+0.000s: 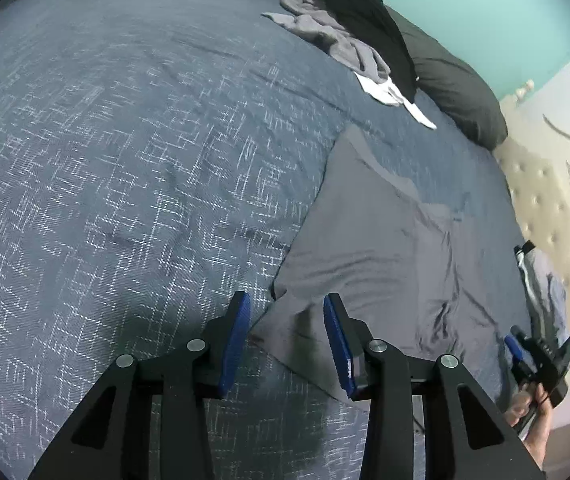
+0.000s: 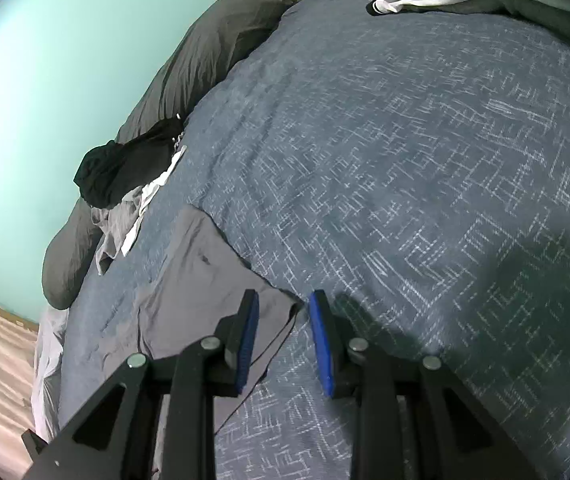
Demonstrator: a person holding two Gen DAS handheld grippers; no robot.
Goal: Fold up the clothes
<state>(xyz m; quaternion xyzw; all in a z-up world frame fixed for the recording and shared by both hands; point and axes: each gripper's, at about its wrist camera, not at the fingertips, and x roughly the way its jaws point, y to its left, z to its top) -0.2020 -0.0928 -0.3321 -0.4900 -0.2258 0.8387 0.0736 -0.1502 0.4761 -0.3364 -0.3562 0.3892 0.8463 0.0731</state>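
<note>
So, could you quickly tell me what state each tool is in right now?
Left tool: open, holding nothing, above the edge of the grey garment.
Right tool: open, holding nothing, over the garment's corner.

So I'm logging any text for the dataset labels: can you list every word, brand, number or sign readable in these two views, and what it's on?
None can be read.
Grey garment: plain, no print or tag showing.
Blue bedspread: only a white woven crosshatch pattern, no lettering.
Clothes pile: a white piece sticks out, no text visible on it.
Right gripper: a small green light, no legible marking.
</note>
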